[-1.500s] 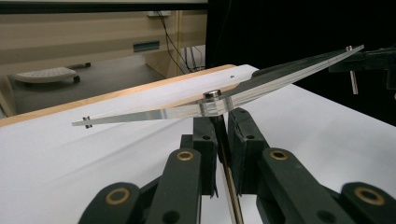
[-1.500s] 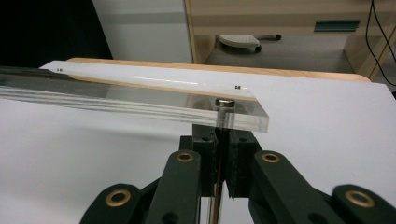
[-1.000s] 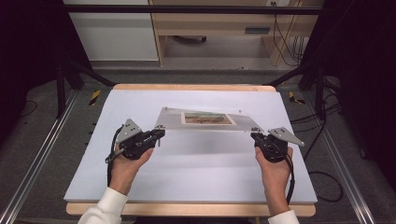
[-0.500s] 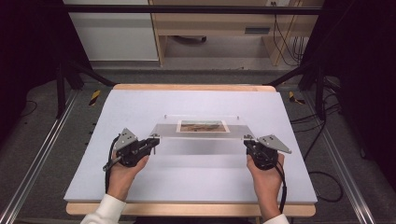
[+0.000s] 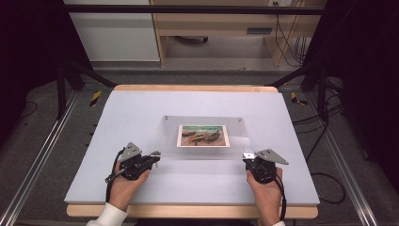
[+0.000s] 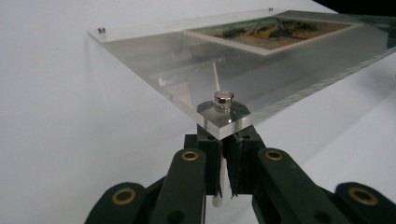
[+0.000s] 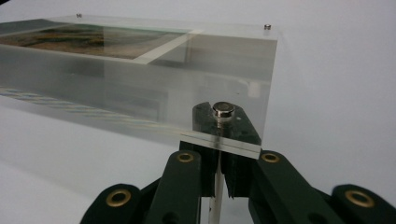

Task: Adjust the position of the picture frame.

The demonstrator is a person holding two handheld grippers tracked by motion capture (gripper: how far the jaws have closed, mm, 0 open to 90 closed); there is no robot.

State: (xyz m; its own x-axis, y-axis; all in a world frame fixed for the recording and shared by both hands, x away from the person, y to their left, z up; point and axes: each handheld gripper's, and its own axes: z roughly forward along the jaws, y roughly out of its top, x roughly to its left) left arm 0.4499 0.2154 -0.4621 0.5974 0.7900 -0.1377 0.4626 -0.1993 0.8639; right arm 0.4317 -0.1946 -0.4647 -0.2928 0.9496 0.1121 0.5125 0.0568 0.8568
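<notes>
A clear acrylic photo frame point(image 5: 203, 137) sits near the middle of the pale lavender table mat point(image 5: 141, 108), held at its two near corners. It is a flat transparent slab with polished edges that catch the light, and sandwiched in it is a small landscape print point(image 5: 203, 136) in muted greens, browns and orange with a white border. A small silver magnet stud point(image 6: 223, 99) caps each corner; in the left gripper view two more show at the far corners.

The left gripper point(image 5: 153, 156), in the person's left hand point(image 5: 123, 184), has its black jaws drawn close together under the near-left corner of the frame, clamping a thin pale post that hangs below the stud. The right gripper point(image 5: 248, 157), in the right hand point(image 5: 266, 188), grips the near-right corner the same way, jaws pinched on the post beneath its stud point(image 7: 223, 110).

From both gripper views the near edge of the frame stands raised above the mat, with the mat visible beneath
</notes>
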